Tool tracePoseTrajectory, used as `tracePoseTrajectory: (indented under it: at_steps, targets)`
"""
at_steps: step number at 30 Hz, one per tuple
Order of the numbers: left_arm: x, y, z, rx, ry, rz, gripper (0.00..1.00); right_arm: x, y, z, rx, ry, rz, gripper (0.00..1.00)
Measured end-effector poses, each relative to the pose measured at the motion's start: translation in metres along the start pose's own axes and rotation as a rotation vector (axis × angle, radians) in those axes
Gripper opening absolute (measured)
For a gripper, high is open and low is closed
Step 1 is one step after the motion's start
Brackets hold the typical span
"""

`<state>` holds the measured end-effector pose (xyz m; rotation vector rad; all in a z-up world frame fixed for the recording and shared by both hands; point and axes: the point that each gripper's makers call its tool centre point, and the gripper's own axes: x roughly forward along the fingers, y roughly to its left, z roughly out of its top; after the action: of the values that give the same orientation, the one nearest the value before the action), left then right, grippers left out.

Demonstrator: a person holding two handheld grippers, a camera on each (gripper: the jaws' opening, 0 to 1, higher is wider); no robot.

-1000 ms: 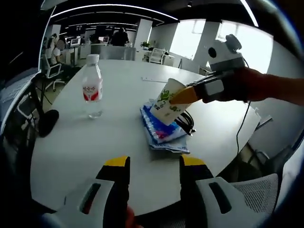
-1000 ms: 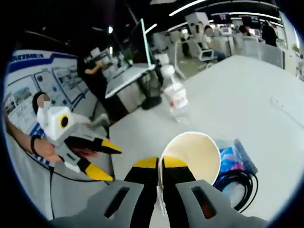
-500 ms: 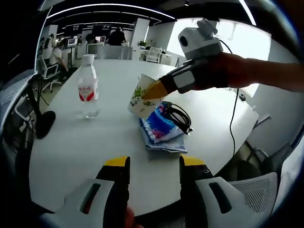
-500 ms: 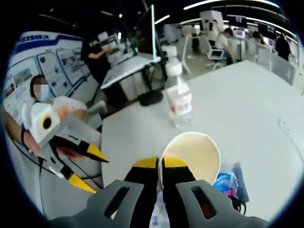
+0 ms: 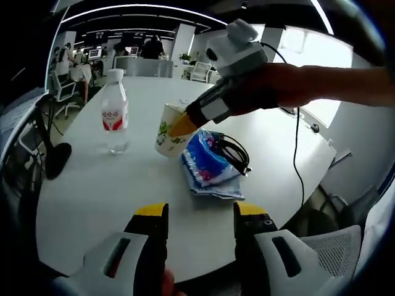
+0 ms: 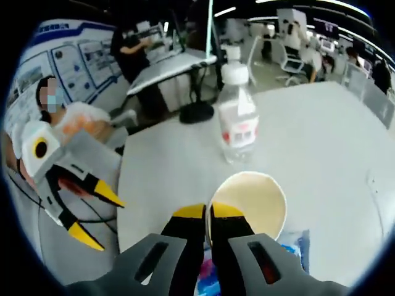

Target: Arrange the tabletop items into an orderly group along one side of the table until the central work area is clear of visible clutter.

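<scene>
A white paper cup (image 5: pixel 166 131) with green print hangs tilted just above the round white table (image 5: pixel 99 191), between the water bottle (image 5: pixel 115 116) and a blue packet (image 5: pixel 205 161). My right gripper (image 5: pixel 179 127) comes in from the right, shut on the cup's rim. In the right gripper view the jaws (image 6: pixel 207 213) pinch the rim of the cup (image 6: pixel 250 203), with the bottle (image 6: pixel 238 121) standing straight ahead. A black cable (image 5: pixel 232 151) lies coiled on the packet. My left gripper (image 5: pixel 200 213) hovers open over the near table edge, and it shows open at the left (image 6: pixel 92 213).
A dark round object (image 5: pixel 58 160) sits at the table's left edge. A mesh chair (image 5: pixel 336 246) stands at the lower right. Desks, chairs and people fill the office beyond the table. The blue packet's corner (image 6: pixel 290 246) lies under the cup.
My right gripper has carried the cup leftward and lower, away from above the blue packet toward the water bottle. The left gripper has stayed put and open.
</scene>
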<state>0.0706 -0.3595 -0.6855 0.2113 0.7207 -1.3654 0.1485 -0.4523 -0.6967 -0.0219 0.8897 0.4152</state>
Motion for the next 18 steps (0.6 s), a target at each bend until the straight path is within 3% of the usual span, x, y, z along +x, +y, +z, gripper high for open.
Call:
tracePoseTrajectory:
  at_steps: [6,10,18]
  targets:
    - [0.0,0.0,-0.001,-0.003,0.001,-0.005,0.41,0.017,-0.008,-0.003,-0.082,0.074,-0.017,0.0]
    - [0.001,-0.002,-0.005,0.003,0.01,-0.015,0.41,0.026,-0.013,-0.005,-0.2,0.143,-0.036,0.0]
    - [0.0,-0.007,-0.009,0.006,0.017,-0.028,0.41,0.038,-0.027,0.003,-0.331,0.197,-0.079,0.0]
